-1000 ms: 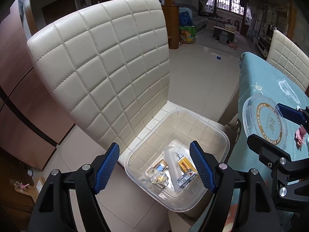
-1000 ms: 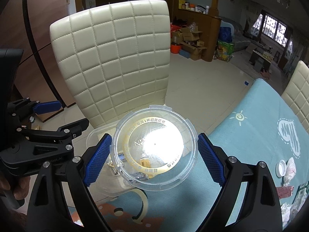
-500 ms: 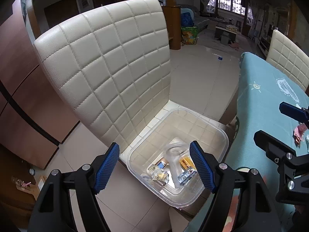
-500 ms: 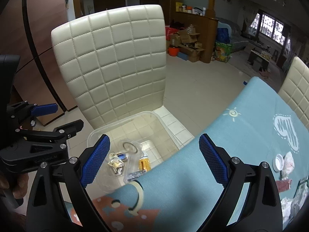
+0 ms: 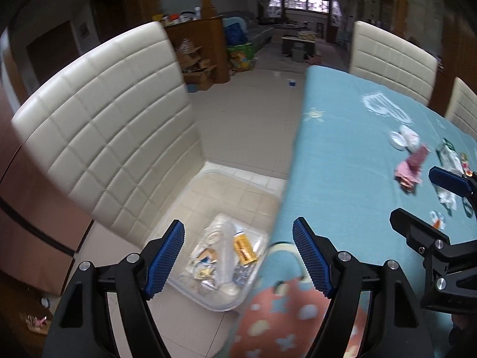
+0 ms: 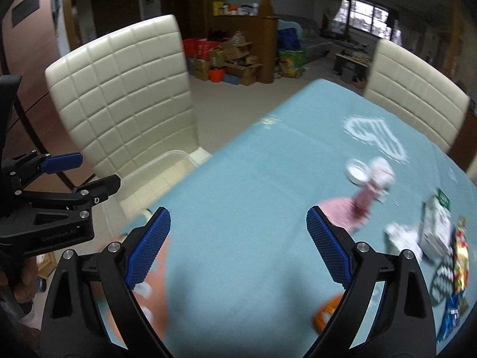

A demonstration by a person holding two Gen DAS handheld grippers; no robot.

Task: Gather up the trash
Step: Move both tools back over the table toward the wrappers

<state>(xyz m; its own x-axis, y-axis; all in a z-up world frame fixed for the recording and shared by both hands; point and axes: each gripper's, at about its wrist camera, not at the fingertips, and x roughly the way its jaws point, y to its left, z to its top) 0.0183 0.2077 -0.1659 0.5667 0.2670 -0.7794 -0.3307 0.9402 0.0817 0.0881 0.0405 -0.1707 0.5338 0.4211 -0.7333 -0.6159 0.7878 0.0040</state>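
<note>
A clear plastic bin (image 5: 208, 185) sits on the cream chair's seat and holds several pieces of trash, among them a yellow packet (image 5: 244, 249). My left gripper (image 5: 238, 256) hangs open over the bin and the table's edge, with nothing between its jaws. My right gripper (image 6: 238, 247) is open and empty above the blue tablecloth (image 6: 253, 197). Loose trash lies to its right: a white lid (image 6: 356, 173), a pink wrapper (image 6: 362, 203), a white and green carton (image 6: 435, 223) and colourful wrappers (image 6: 459, 268). The bin's rim (image 6: 167, 161) shows beside the table in the right wrist view.
A cream quilted chair (image 5: 104, 137) holds the bin at the table's left side. Other cream chairs (image 6: 414, 98) stand at the far side. The left gripper (image 6: 59, 185) appears at the left of the right wrist view, with a hand below it. Boxes (image 6: 235, 56) clutter the floor far back.
The round clear lid that my right gripper held a second ago has gone from its jaws, which now stand empty. Both grippers have swung right, from the bin towards the table's trash.
</note>
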